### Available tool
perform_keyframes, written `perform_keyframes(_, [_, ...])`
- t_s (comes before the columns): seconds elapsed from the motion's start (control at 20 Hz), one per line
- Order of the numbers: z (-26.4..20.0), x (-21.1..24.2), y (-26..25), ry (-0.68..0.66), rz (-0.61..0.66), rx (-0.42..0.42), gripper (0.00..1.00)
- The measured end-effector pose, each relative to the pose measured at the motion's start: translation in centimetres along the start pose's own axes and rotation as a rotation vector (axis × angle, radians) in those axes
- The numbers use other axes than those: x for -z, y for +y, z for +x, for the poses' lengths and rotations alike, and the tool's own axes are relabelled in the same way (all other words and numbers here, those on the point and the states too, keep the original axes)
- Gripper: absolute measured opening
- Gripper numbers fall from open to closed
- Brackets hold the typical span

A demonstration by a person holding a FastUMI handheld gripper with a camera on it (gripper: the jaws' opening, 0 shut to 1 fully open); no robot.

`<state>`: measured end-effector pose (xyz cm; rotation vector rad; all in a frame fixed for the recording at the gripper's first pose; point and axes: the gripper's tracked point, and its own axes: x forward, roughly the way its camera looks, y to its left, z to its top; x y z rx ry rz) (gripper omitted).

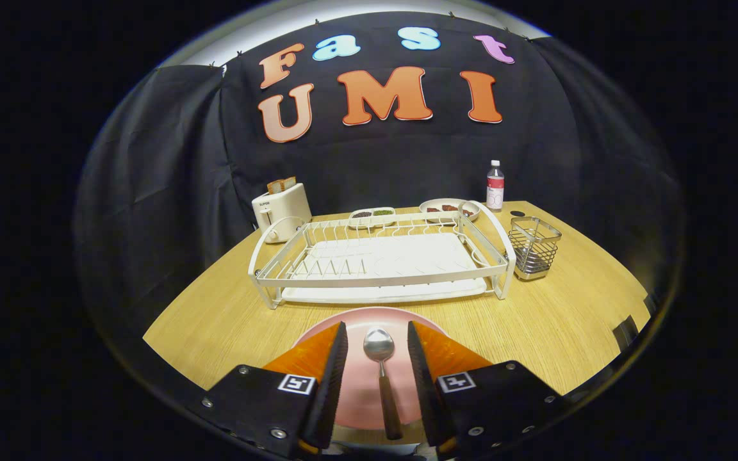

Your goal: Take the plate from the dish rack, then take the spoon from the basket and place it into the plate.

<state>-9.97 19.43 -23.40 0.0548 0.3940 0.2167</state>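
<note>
gripper [377,339] | fingers [334,358] spread apart | pointing forward, tilted down | gripping nothing

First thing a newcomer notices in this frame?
The spoon lying in the pink plate, right between the open tongs, neither finger touching it. Beyond the plate, the white dish rack spans the wooden table, with the wire basket just to its right.

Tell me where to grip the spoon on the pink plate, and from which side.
Grip the spoon by its dark handle, from above. It lies flat on the pink plate, bowl pointing toward the dish rack, between the open claw fingers; the slim, straight handle suits them.
</note>
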Motion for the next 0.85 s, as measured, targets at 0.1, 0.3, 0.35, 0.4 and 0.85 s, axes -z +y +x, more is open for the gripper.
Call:
perform_keyframes(0.1, [-0.1, -0.9, -1.0, 0.001, -0.023, 0.016, 0.75])
perform_keyframes(0.3, [0.0, -4.6, -3.7, -0.014, -0.028, 0.045, 0.97])
perform_keyframes(0.35, [0.2, -5.8, -4.6, -0.017, -0.03, 0.051, 0.97])
perform_keyframes(0.4, [0.4, -7.0, -5.4, -0.023, -0.037, 0.053, 0.97])
perform_keyframes(0.85, [2.0, -19.9, -12.8, -0.124, -0.038, 0.065, 0.97])
